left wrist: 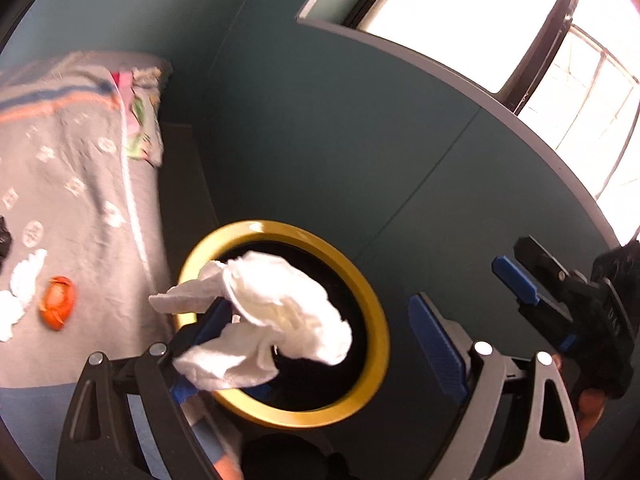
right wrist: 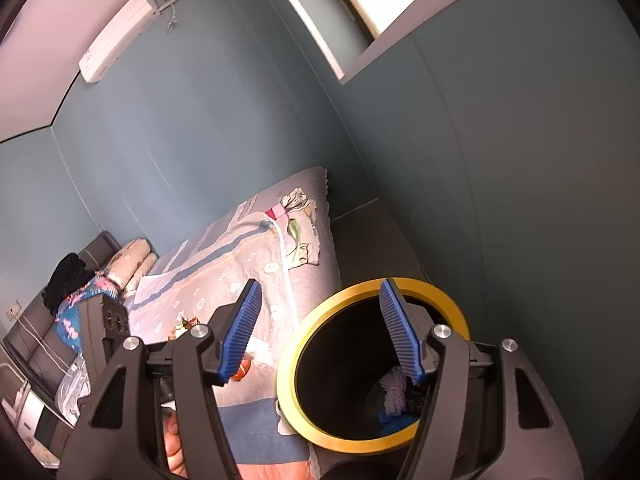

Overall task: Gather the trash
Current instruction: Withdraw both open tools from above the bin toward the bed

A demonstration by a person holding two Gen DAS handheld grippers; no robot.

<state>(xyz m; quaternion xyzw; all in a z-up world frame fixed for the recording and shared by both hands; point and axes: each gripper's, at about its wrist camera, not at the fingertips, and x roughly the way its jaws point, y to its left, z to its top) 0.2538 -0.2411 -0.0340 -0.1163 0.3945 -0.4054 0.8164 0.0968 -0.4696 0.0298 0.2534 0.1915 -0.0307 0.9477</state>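
The black bin with a gold rim (left wrist: 376, 304) stands on the floor beside the bed. My left gripper (left wrist: 320, 304) is open wide above its mouth. A crumpled white tissue (left wrist: 276, 312) clings to its left finger (left wrist: 208, 324) and hangs over the opening; the pads do not press on it. My right gripper (right wrist: 320, 284) is open with nothing between its fingers, held over the bin's rim (right wrist: 288, 360). It also shows at the right edge of the left wrist view, the right gripper (left wrist: 508, 251). Inside the bin lies a pale crumpled wad (right wrist: 394, 394) with something blue (right wrist: 390, 420).
On the bed's grey blanket (left wrist: 80, 160) lie more white tissues (left wrist: 24, 276), an orange scrap (left wrist: 58, 306) and a black item (left wrist: 4, 240) at the left edge. A teal wall (left wrist: 320, 120) rises behind the bin. Pillows (right wrist: 132, 264) sit at the bed's far end.
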